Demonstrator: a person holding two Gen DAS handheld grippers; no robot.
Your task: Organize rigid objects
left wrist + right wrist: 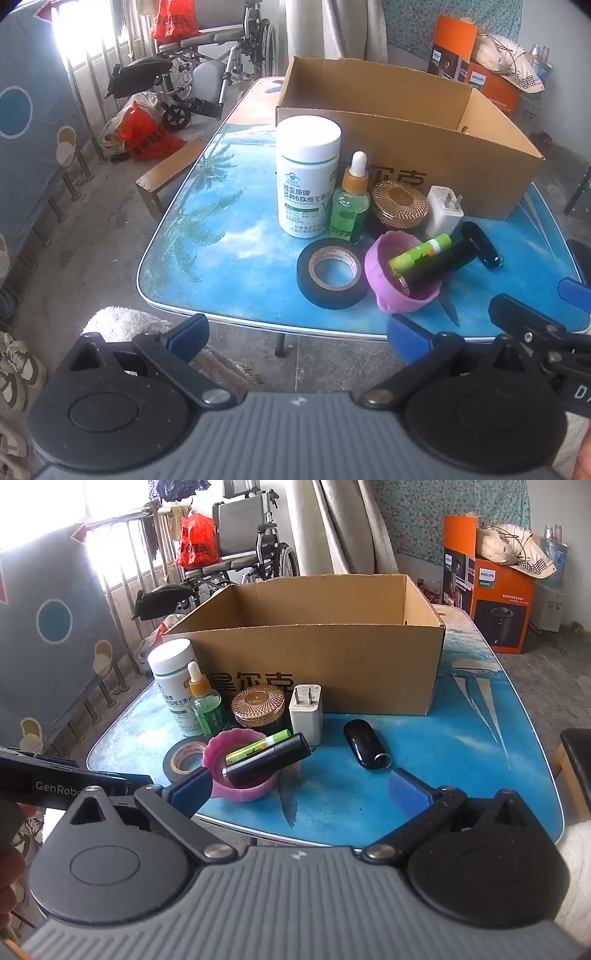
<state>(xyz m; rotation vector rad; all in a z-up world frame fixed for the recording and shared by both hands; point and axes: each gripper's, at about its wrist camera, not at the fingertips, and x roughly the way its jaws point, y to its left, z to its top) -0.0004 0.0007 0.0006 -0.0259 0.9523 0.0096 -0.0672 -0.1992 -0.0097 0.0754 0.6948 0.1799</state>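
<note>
An open cardboard box (424, 147) (314, 664) stands at the back of the blue table (240, 266) (461, 757). In front of it stand a white pill bottle (306, 177) (173, 686), a green dropper bottle (350, 199) (207, 705), a gold-lidded jar (399, 203) (258, 705) and a white charger (443, 210) (306, 712). A black tape roll (330, 273) (183, 757), a purple bowl (380, 280) (240, 786) holding a green tube (421, 254) (258, 749) and a black cylinder (269, 760), and a black fob (480, 243) (365, 746) lie nearer. My left gripper (299, 332) and right gripper (299, 788) are open and empty at the front edge.
A wheelchair (243, 554) and red bags (147, 129) stand at the back left by the railing. An orange Philips carton (491, 590) sits at the back right. A wooden stool (166, 177) stands left of the table. Shoes (18, 365) lie on the floor.
</note>
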